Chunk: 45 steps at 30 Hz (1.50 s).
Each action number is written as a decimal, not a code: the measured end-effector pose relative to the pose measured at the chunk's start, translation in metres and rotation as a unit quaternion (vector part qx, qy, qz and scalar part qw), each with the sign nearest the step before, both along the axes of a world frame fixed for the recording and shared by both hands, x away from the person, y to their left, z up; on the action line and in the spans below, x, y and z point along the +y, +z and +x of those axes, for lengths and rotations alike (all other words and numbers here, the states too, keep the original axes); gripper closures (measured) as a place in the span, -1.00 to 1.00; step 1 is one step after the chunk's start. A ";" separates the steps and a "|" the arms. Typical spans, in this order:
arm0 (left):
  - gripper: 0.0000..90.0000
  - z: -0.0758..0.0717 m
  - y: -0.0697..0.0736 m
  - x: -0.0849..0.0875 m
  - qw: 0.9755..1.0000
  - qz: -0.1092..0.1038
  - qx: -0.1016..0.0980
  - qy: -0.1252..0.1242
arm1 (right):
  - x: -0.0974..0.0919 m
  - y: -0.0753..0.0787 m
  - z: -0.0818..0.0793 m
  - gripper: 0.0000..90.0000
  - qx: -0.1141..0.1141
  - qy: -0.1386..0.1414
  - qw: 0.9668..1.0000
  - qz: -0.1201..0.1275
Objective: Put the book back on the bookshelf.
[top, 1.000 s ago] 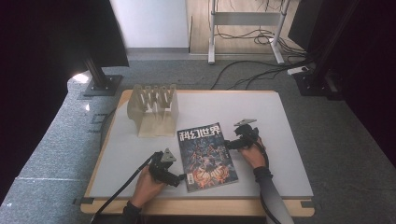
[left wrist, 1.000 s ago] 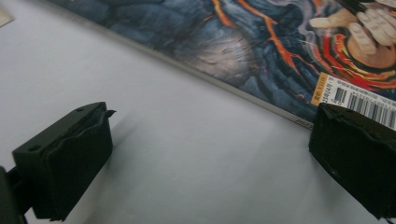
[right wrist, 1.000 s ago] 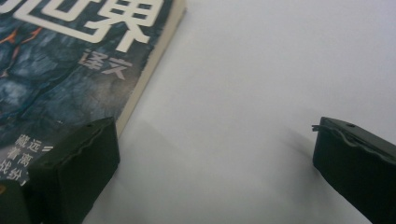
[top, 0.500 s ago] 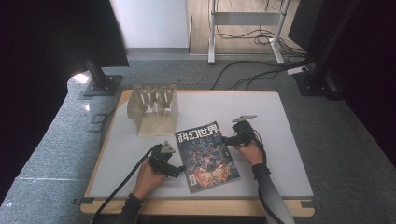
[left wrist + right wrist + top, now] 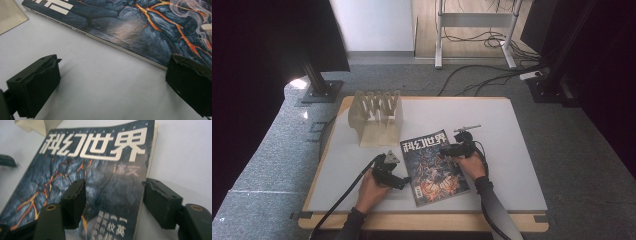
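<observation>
Since the earlier frame I have brought the left gripper (image 5: 404, 180) in to the magazine's (image 5: 434, 167) left edge, and the right gripper (image 5: 443, 152) onto its right side. High view: the magazine lies flat on the table (image 5: 512, 150), near the slotted rack (image 5: 376, 118). Left gripper view: jaws wide apart, empty, beside the spine (white table between them). Right gripper view: jaws apart, straddling the cover's right edge.
</observation>
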State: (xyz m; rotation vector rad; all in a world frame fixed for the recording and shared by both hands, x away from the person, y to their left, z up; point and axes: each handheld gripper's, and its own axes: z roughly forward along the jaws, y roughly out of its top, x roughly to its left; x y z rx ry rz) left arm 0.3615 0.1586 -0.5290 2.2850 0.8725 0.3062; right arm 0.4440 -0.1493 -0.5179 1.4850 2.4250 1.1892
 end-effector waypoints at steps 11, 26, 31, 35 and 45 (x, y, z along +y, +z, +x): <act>-1.00 0.000 0.000 0.000 1.000 0.000 0.000 0.000 | -0.015 0.007 -0.015 -0.02 0.003 0.005 1.000 0.030; -1.00 0.000 0.000 -0.002 1.000 0.000 0.001 0.002 | -0.020 -0.002 -0.004 0.15 0.019 0.007 0.997 0.078; -1.00 0.000 0.000 -0.002 1.000 0.000 0.000 0.002 | -0.013 0.002 -0.011 0.18 0.022 0.046 0.996 0.067; -1.00 0.000 0.000 -0.002 1.000 0.000 0.000 0.002 | -0.001 0.007 0.003 0.19 0.013 0.053 0.998 0.034; -1.00 0.000 0.000 -0.001 1.000 0.000 0.001 0.003 | 0.020 0.024 0.011 0.74 -0.037 0.082 0.996 -0.030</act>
